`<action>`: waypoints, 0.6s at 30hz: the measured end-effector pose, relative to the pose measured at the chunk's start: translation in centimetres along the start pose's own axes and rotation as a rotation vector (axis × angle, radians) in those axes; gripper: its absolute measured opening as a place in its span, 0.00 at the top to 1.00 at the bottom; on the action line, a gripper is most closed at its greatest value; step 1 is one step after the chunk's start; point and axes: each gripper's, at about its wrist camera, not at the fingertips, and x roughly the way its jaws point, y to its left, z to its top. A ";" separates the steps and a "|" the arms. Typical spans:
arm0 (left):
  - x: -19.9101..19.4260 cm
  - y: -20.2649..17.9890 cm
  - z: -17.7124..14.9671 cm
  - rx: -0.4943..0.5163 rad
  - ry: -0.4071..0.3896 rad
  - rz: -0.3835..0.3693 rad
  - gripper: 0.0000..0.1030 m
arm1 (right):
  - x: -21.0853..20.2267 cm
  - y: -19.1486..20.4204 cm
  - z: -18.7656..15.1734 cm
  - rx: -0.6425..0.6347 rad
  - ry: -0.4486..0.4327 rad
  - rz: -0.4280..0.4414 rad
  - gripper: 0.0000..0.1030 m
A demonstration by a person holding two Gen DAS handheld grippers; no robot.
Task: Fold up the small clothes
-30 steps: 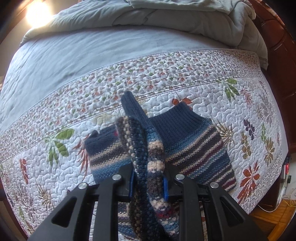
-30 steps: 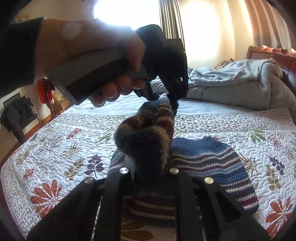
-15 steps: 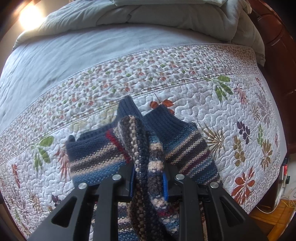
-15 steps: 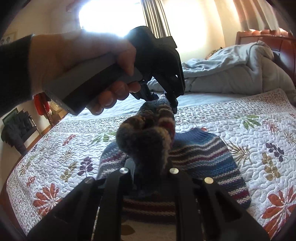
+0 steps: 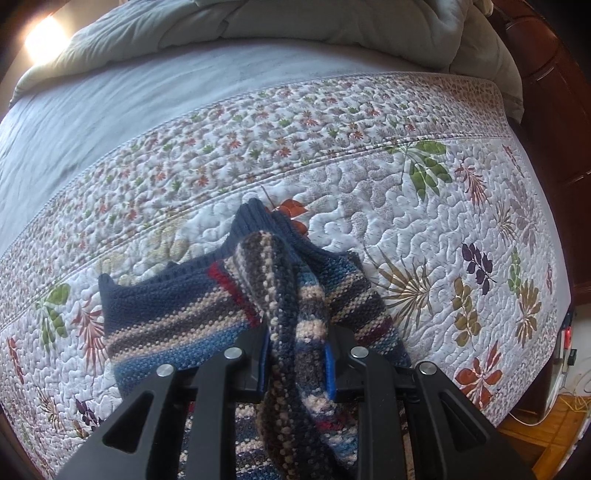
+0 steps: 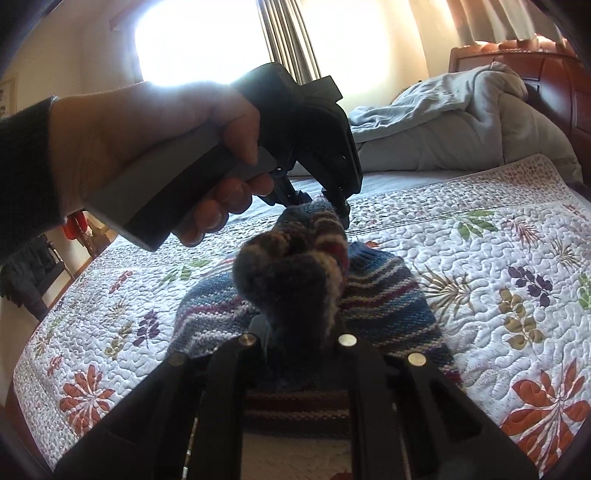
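A small striped knit sweater point(image 5: 173, 317), blue, beige and dark red, lies partly on the floral quilt point(image 5: 424, 206). My left gripper point(image 5: 297, 354) is shut on a raised fold of it, pointing steeply down. My right gripper point(image 6: 297, 332) is shut on a bunched end of the same sweater point(image 6: 384, 295), which fills the gap between its fingers. In the right wrist view a hand holds the left gripper point(image 6: 332, 203) just beyond that bunch, gripping the far end of the lifted strip. The rest of the sweater rests flat beneath.
A rumpled grey duvet point(image 5: 295, 26) lies heaped at the head of the bed, with a grey sheet point(image 5: 110, 110) below it. A wooden headboard point(image 6: 546, 74) stands at the right. The bed edge and wooden floor point(image 5: 554, 424) show at lower right.
Both grippers have carried the lifted sweater edge across the flat part, toward the bed's head, and slightly lower. More of the sweater's left side lies spread on the quilt. Grips are unchanged.
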 end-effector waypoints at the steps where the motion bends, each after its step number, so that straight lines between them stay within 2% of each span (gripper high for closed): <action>1: 0.1 -0.2 0.1 0.001 0.000 0.000 0.79 | 0.0 -0.4 -0.1 0.005 0.003 -0.001 0.90; 13: 2.6 -3.3 0.9 0.034 0.025 0.029 0.78 | 0.2 -4.3 -1.3 0.076 0.049 -0.005 0.90; 18: 4.2 -3.8 0.9 0.028 0.040 0.036 0.78 | 0.9 -5.5 -1.9 0.094 0.095 0.006 0.90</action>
